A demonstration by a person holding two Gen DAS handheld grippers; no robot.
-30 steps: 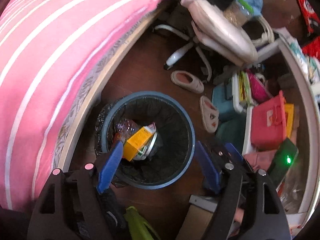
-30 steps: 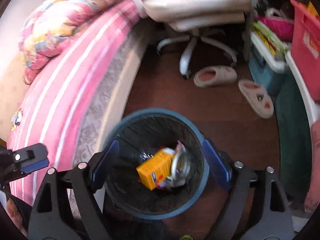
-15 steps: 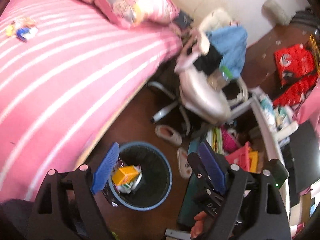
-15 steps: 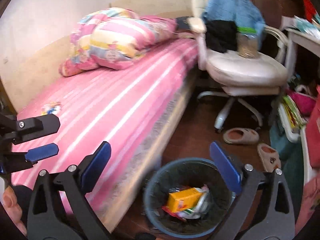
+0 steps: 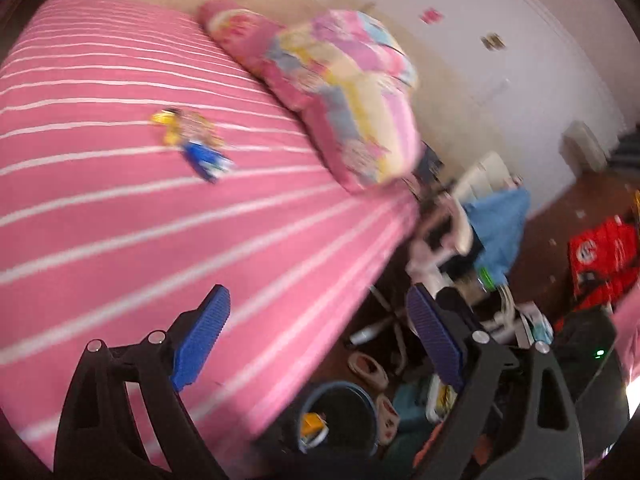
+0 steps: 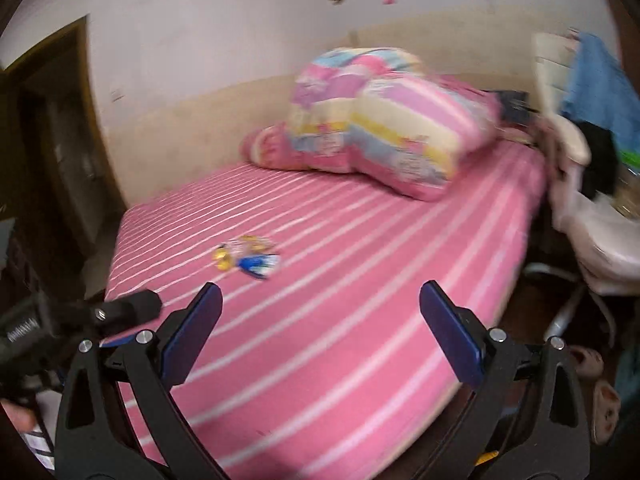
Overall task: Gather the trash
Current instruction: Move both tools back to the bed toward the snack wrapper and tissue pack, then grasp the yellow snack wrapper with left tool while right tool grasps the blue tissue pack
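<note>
My ribbed blue pads [image 5: 202, 338] look matt plastic; the striped bedsheet [image 6: 360, 280] and pillow [image 6: 384, 136] are soft cloth.

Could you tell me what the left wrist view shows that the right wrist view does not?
Only the left wrist view shows the trash bin on the floor, with a yellow carton inside, and red packages. Only the right wrist view shows the dark doorway. Both share the pink striped bed, the folded quilt and the yellow-and-blue wrappers lying on the bed.

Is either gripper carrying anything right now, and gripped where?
Nothing is held. The left gripper is opening with nothing between its pads; the right gripper stands wide open and empty above the bed.
</note>
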